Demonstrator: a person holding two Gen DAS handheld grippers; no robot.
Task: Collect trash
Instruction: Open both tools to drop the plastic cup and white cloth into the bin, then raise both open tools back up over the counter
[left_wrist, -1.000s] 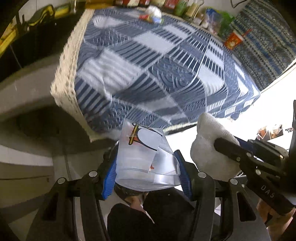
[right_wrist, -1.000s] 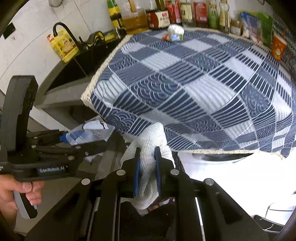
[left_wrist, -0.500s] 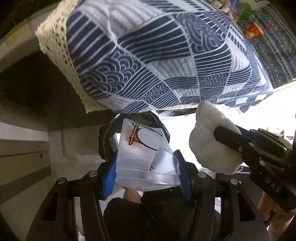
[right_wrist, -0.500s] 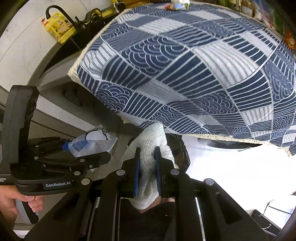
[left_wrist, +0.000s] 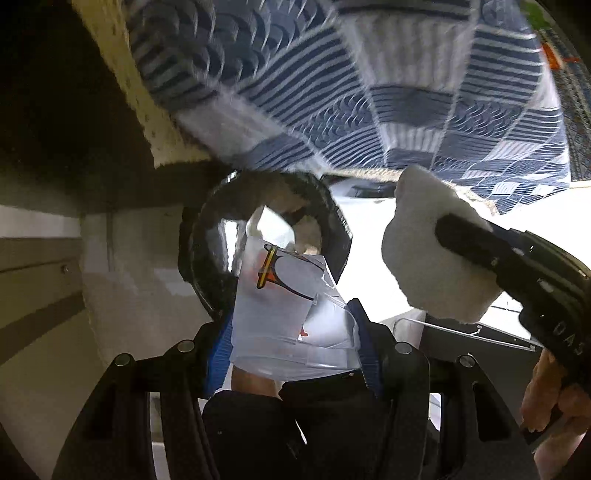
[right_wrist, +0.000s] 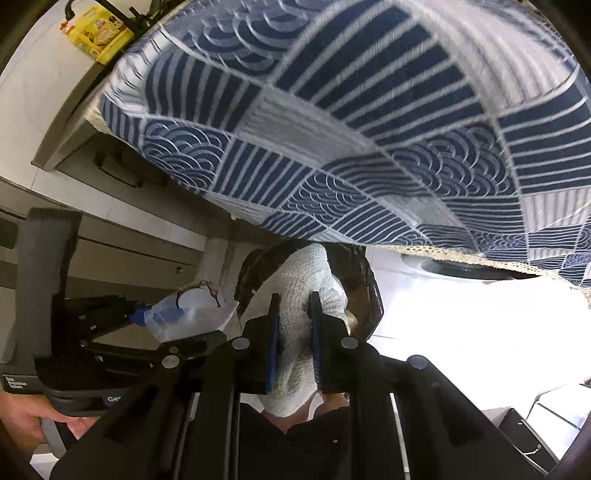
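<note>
Clear plastic cup (left_wrist: 291, 317), light and crushable, sits clamped between left gripper (left_wrist: 291, 354) fingers; right gripper (right_wrist: 294, 332) pinches soft wadded paper towel (right_wrist: 299, 306) mid-body.

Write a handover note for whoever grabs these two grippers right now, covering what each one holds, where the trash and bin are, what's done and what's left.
Left hand-held gripper: shut on the clear plastic wrapper, poised over the black-lined bin.
Right hand-held gripper: shut on the white crumpled towel, also at the bin's mouth.
The bin sits on the floor below the edge of the blue patterned tablecloth.
Done: both pieces picked up and carried to the bin.
Left: release both into the bin. The tabletop is out of view, so check it for more trash.
</note>
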